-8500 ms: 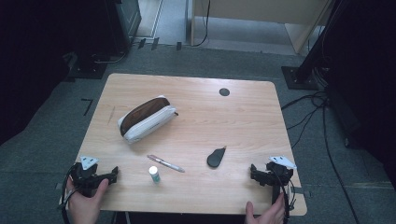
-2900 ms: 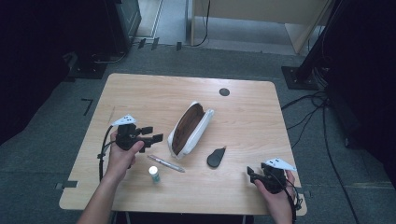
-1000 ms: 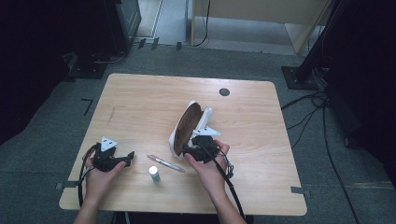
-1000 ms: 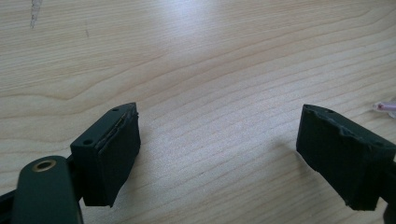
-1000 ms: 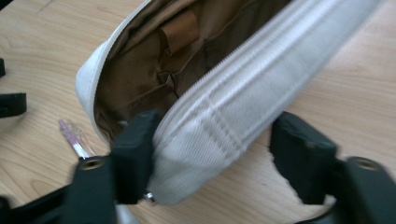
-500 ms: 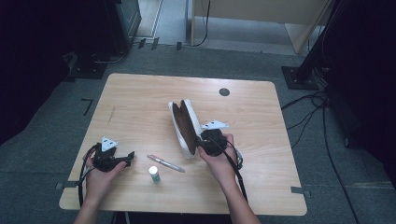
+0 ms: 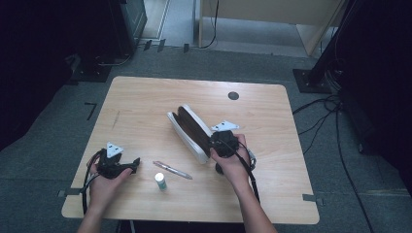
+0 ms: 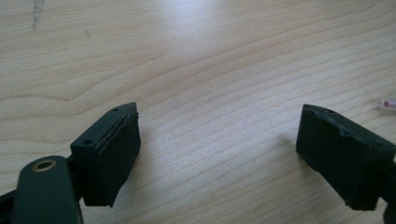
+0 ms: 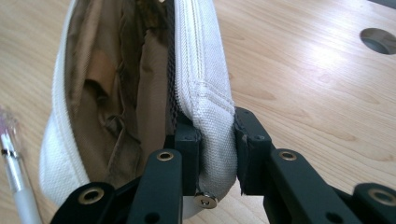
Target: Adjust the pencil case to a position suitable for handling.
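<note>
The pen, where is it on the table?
In the high view the pen lies flat near the table's front edge, between the left gripper and the white pencil case, just behind the small white tube.

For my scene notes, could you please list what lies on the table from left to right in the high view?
Left claw → white-capped tube → pen → open white pouch → right claw → dark round hole in the tabletop.

White pouch (image 7: pixel 187 138) — brown lining, pale wood-grain table (image 7: pixel 145 102), black claws, white-capped tube (image 7: pixel 160 180).
</note>
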### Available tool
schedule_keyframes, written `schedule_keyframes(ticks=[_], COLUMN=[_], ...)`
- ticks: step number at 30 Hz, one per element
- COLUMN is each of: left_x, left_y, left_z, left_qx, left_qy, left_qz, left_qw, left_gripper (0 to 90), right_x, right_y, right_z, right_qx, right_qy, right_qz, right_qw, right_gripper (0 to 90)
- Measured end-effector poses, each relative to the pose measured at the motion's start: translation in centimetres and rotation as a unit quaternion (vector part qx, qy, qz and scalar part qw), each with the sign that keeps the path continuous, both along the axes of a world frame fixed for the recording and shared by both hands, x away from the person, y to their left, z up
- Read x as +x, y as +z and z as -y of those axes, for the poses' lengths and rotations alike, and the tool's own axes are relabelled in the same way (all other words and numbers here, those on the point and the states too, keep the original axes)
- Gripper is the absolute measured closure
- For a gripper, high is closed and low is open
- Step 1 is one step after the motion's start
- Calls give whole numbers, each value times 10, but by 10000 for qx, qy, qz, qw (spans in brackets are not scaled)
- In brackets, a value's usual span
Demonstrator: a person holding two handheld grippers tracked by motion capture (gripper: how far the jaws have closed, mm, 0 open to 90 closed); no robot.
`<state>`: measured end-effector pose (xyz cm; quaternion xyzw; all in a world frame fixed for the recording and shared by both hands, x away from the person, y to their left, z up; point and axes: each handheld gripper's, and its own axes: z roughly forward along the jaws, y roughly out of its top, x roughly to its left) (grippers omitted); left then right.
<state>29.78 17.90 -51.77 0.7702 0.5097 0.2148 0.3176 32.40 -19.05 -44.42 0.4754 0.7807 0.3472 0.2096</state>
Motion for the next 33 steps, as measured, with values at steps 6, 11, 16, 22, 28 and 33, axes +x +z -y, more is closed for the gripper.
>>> schedule_keyframes(ticks=[6,11,16,22,28,33], left_x=[0,0,0,0,1,2], left_y=[0,0,0,0,0,0], left_z=[0,0,0,1,1,1], left_qx=[2,4,14,-3,2,5], left_qy=[2,2,7,30,32,38], left_qz=[0,1,3,13,0,-9], left_qw=[10000,10000,10000,10000,10000,10000], left_gripper=[140,140,140,139,132,128], right_x=[-2,-4,-13,-24,-48,-59], right_y=[-2,0,9,19,25,21], right_z=[0,3,9,19,34,42], right_qx=[223,374,543,595,722,685], right_qy=[-113,-13,182,217,304,376], right_qz=[-126,-188,-77,115,396,429], right_qw=[9996,9991,9983,9979,9961,9960], right_gripper=[695,535,406,379,441,511])
